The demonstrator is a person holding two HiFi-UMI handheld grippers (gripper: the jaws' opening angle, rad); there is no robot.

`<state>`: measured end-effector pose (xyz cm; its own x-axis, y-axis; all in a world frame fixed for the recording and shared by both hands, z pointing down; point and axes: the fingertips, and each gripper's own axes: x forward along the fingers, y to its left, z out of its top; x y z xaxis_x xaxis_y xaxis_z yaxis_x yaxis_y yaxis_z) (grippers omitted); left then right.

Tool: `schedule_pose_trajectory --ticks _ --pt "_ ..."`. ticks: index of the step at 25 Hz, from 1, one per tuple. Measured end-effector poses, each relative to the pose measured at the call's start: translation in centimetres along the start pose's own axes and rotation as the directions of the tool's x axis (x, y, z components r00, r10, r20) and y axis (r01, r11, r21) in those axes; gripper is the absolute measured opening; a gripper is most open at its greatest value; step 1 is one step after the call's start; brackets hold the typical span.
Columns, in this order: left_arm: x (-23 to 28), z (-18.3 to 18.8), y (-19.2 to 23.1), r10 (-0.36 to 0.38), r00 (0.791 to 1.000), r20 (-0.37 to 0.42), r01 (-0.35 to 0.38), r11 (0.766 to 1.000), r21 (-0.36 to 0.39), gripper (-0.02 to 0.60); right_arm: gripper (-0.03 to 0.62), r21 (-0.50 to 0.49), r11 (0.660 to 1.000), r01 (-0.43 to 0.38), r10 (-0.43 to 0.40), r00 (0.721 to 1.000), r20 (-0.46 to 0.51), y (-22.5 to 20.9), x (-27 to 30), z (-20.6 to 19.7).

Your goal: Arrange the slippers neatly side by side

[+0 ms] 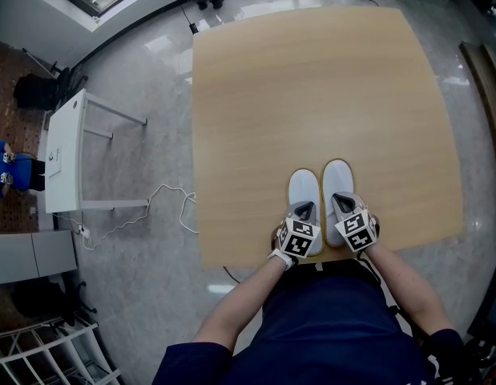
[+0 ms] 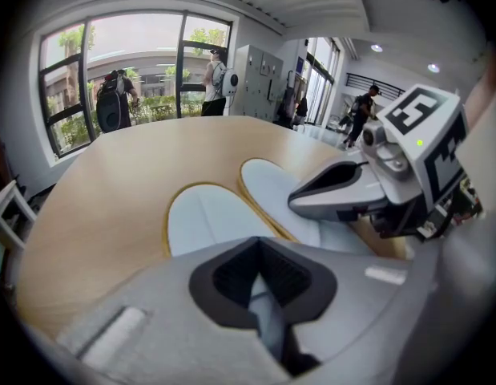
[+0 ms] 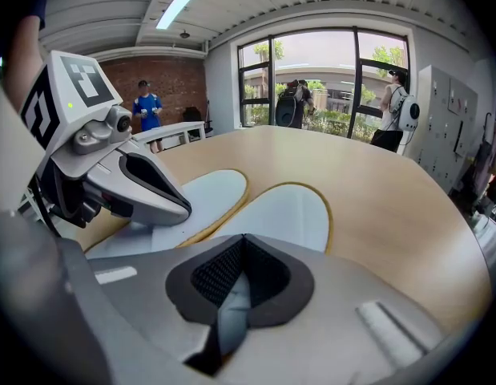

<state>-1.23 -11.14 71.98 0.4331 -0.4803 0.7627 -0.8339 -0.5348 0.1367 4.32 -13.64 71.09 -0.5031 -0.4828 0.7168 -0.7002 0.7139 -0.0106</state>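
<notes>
Two pale blue slippers with tan edging lie side by side, toes pointing away, near the front edge of the wooden table (image 1: 312,95). The left slipper (image 1: 304,192) (image 2: 206,215) (image 3: 206,189) touches the right slipper (image 1: 337,183) (image 2: 270,184) (image 3: 289,213) along their inner sides. My left gripper (image 1: 302,215) (image 2: 264,287) sits at the left slipper's heel, jaws shut on a fold of its fabric. My right gripper (image 1: 344,208) (image 3: 234,285) pinches the right slipper's heel the same way. Each gripper shows in the other's view, the right gripper (image 2: 352,189) and the left gripper (image 3: 143,184).
The table's front edge (image 1: 328,255) runs just behind the heels, against the person's body. A white desk (image 1: 63,155) and a white cable (image 1: 163,207) are on the floor to the left. People stand by the windows (image 2: 115,103) (image 3: 147,107).
</notes>
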Motion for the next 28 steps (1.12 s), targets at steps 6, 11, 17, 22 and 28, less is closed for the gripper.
schedule_pose_trajectory --ticks 6,11,17,22,28 --pt "0.50 0.01 0.21 0.005 1.000 -0.001 -0.005 1.000 -0.001 0.005 0.011 0.022 1.000 0.004 -0.003 1.000 -0.009 -0.16 0.33 -0.31" --pt "0.71 -0.04 0.18 0.003 1.000 0.012 -0.003 1.000 0.002 0.005 0.011 0.053 0.999 0.001 0.000 1.000 -0.005 -0.18 0.34 -0.48" --pt "0.68 0.25 0.02 -0.007 1.000 0.014 0.007 1.000 -0.004 0.005 0.011 0.057 0.998 0.005 -0.005 1.000 0.000 -0.15 -0.01 -0.66" --pt "0.70 0.27 0.15 -0.004 1.000 0.012 0.004 1.000 0.000 0.005 0.011 0.054 0.999 0.005 -0.005 1.000 -0.003 0.07 -0.12 -0.75" --pt "0.60 0.12 -0.04 -0.005 1.000 0.016 0.004 1.000 0.005 0.005 0.011 0.058 0.998 0.012 -0.013 1.000 0.003 0.40 -0.40 -1.06"
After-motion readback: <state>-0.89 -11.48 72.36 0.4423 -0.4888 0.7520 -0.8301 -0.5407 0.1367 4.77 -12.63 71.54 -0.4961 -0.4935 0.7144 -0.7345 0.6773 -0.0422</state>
